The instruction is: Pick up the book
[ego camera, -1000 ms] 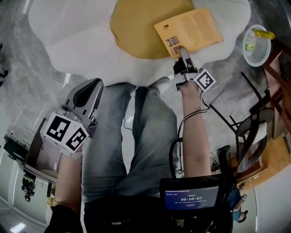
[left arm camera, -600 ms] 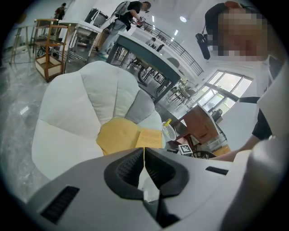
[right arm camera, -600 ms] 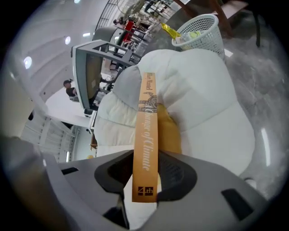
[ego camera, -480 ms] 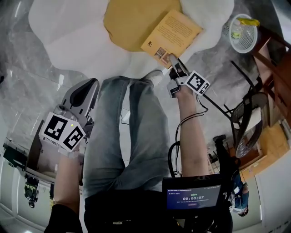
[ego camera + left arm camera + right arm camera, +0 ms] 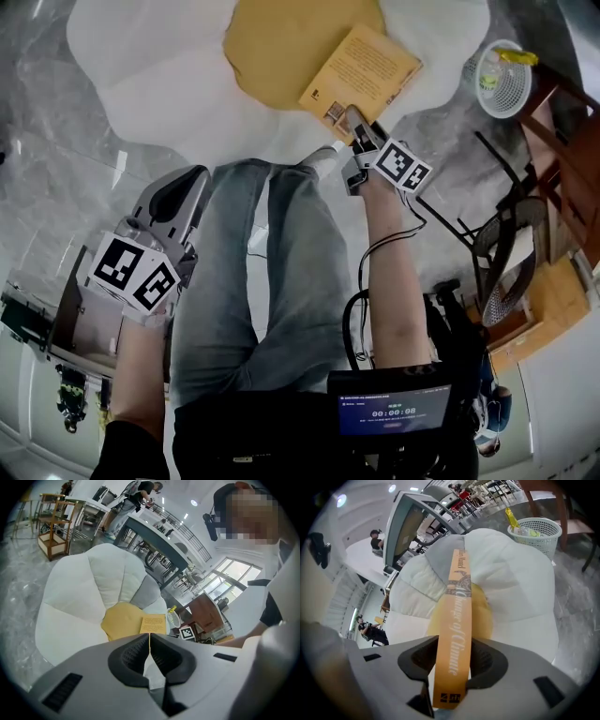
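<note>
An orange paperback book [image 5: 361, 75] hangs over the yellow centre [image 5: 272, 47] of a white petal-shaped cushion [image 5: 159, 84]. My right gripper [image 5: 354, 120] is shut on the book's near corner. In the right gripper view the book's spine [image 5: 454, 620] runs up between the pads, with my right gripper [image 5: 452, 660] clamped on both sides of it. My left gripper [image 5: 187, 178] hovers beside the person's left knee, well short of the cushion. In the left gripper view my left gripper [image 5: 149, 651] is shut with nothing in it, and the book [image 5: 153, 624] shows beyond its tips.
A white mesh basket [image 5: 502, 80] with a bottle stands on the grey marble floor to the cushion's right. Dark chairs [image 5: 511, 253] and brown wooden furniture [image 5: 567, 141] crowd the right side. The person's jeans-clad legs [image 5: 281, 281] fill the middle.
The right gripper has rolled and risen with the book, whose cover has swung from lying broadside to slanting diagonally. The left gripper has barely shifted.
</note>
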